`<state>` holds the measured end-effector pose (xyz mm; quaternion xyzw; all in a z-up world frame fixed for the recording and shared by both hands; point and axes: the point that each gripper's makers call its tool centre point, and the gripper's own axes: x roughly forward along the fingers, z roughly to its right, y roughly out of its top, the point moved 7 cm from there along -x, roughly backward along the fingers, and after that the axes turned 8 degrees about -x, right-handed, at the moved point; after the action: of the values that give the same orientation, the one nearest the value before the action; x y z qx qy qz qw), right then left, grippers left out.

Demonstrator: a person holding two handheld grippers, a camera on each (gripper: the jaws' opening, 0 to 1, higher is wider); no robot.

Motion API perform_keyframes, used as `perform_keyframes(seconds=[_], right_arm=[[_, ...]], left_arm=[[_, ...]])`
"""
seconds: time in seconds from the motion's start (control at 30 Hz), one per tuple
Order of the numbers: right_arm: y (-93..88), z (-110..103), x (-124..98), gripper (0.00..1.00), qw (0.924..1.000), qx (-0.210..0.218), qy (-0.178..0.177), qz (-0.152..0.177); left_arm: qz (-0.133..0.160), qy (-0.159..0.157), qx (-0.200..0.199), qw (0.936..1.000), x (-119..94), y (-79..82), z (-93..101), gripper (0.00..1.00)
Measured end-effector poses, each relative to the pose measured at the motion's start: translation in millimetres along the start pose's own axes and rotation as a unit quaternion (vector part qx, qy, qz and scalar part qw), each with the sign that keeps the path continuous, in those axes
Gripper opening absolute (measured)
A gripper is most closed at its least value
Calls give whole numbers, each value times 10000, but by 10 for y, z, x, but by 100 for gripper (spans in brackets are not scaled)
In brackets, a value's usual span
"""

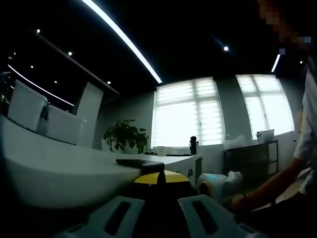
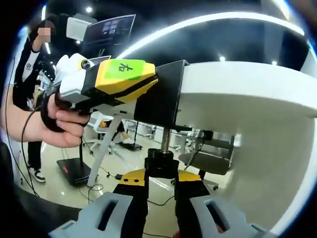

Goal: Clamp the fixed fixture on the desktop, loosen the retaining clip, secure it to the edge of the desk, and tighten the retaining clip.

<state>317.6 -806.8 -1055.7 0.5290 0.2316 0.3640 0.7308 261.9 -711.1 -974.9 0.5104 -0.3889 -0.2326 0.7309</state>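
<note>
A black C-shaped clamp fixture [image 2: 161, 99] sits over the edge of the white desk [image 2: 247, 89]. Its top plate [image 1: 139, 162] lies flat on the desktop [image 1: 54, 163]. My left gripper [image 2: 148, 84], yellow with a green label and held by a hand, is shut on the fixture's side. In the left gripper view its jaws [image 1: 158, 179] close just below the plate. A threaded screw [image 2: 166, 139] hangs under the fixture and ends in a black knob [image 2: 161, 161]. My right gripper [image 2: 161, 181] is shut on that knob from below.
A potted plant [image 1: 126, 136], a dark bottle [image 1: 193, 145] and bright windows [image 1: 188, 116] lie beyond the desk. A person's arm [image 1: 267, 186] reaches in at right. Another person [image 2: 29, 74] stands at left, near a floor stand [image 2: 74, 171] and chairs under the desk.
</note>
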Motion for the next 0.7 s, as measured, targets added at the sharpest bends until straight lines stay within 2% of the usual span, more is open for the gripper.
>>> perform_keyframes(seconds=[0.13, 0.17, 0.2, 0.23, 0.3, 0.4, 0.43, 0.5, 0.53, 0.57, 0.6, 0.67, 0.7], right_arm=[[-8, -18, -14, 20, 9996, 233, -135, 16], [7, -27, -33, 23, 9987, 441, -244, 100], [31, -37, -49, 29, 9981, 451, -363, 229], [36, -66, -74, 38, 9982, 385, -391, 225], [37, -129, -153, 46, 9962, 508, -667, 231], [2, -197, -264, 45, 9897, 702, -1236, 143], [-36, -209, -305, 45, 9856, 662, -1552, -85], [-41, -265, -338, 44, 9767, 719, -2015, -183], [-38, -292, -355, 44, 9686, 748, -2358, -259], [-7, -307, -360, 44, 9623, 791, -2598, -172], [20, -326, -356, 44, 9608, 667, -2684, -166], [80, -379, -256, 44, 9640, 270, -2636, -212], [91, -376, -221, 44, 9625, 122, -2694, -283]], left_arm=[[-6, 4, 18, 10000, -2, 4, 2, 2], [-4, 1, 17, 10000, -3, 5, 5, 2], [-7, 1, 17, 10000, -5, 6, 8, 2], [-9, 1, 17, 10000, -2, 7, 2, 2], [-14, 0, 20, 10000, 0, 4, -5, 2], [-27, 18, 37, 10000, 3, 0, -4, 2], [-28, 20, 42, 10000, 4, -2, -6, 2], [-33, 33, 57, 10000, 6, -6, -5, 2], [-38, 39, 70, 10000, 6, -6, -3, 2], [-40, 51, 98, 9999, 7, -7, -7, 2], [-39, 54, 111, 9999, 6, -6, -10, 2], [-14, 28, 59, 10000, 1, -9, -24, 2], [14, 8, -18, 10000, 1, -12, -33, 2]])
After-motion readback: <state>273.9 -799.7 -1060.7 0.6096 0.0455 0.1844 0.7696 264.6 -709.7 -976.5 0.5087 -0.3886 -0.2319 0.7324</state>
